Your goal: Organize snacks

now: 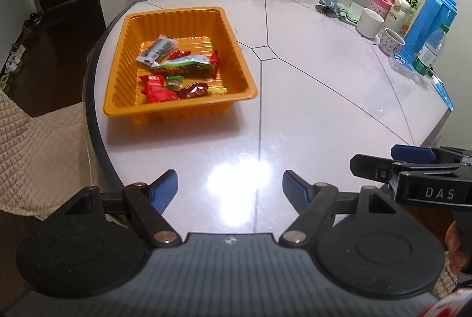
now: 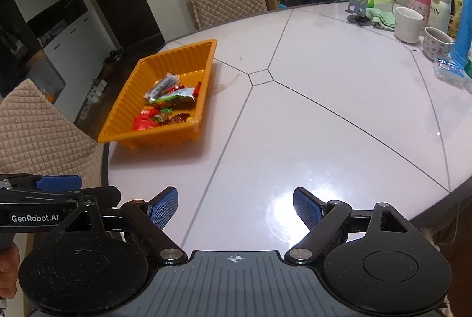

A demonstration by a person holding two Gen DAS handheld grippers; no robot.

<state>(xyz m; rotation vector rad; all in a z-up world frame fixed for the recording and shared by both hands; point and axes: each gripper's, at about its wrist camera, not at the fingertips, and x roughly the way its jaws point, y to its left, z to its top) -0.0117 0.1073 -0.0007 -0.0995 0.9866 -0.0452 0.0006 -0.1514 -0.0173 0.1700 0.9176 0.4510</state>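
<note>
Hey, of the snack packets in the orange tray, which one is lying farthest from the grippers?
The black and silver striped packet at the far end of the orange tray. The red and green packets all lie closer to the near wall.

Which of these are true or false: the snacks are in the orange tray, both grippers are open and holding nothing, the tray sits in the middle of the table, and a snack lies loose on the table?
1. The snacks are in the orange tray. True.
2. The left gripper and right gripper are open and hold nothing. True.
3. The tray sits mid-table. False: it is near the edge.
4. A snack lies loose on the table. False: none is visible outside the tray.
</note>
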